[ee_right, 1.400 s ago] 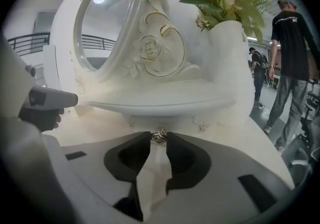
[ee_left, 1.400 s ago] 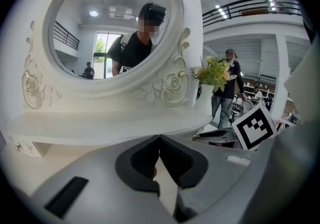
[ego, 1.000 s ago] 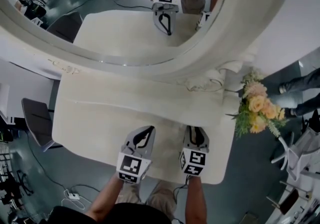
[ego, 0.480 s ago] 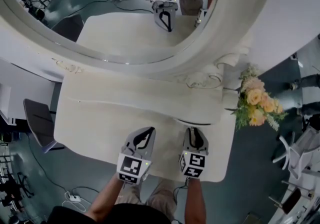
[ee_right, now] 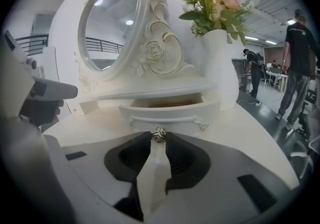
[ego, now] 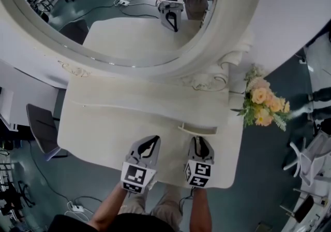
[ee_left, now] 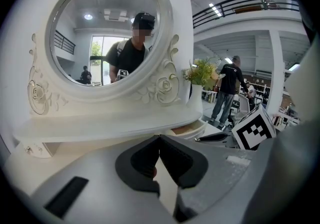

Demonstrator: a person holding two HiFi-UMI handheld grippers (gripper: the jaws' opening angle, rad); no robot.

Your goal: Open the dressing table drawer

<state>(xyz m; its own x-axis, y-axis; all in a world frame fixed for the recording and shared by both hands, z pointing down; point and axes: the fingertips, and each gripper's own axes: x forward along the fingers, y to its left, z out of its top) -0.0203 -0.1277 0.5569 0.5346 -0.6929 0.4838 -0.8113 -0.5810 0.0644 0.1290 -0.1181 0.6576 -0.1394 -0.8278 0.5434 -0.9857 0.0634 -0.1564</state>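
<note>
You are clamping your right hand-held gripper on the knob of the partly open drawer straight ahead, its front running crosswise, while your left hand-held gripper is hovering alongside, clenched empty.

There is one dressing table, and it bears one round mirror, one drawer with one knob, and one white vase holding one bunch of flowers; the grippers number two, the left gripper and the right gripper, and each carries one marker cube, two cubes in all. Beside the table stands one dark chair; in the right gripper view two standing people can be counted, one person near and another farther off.
</note>
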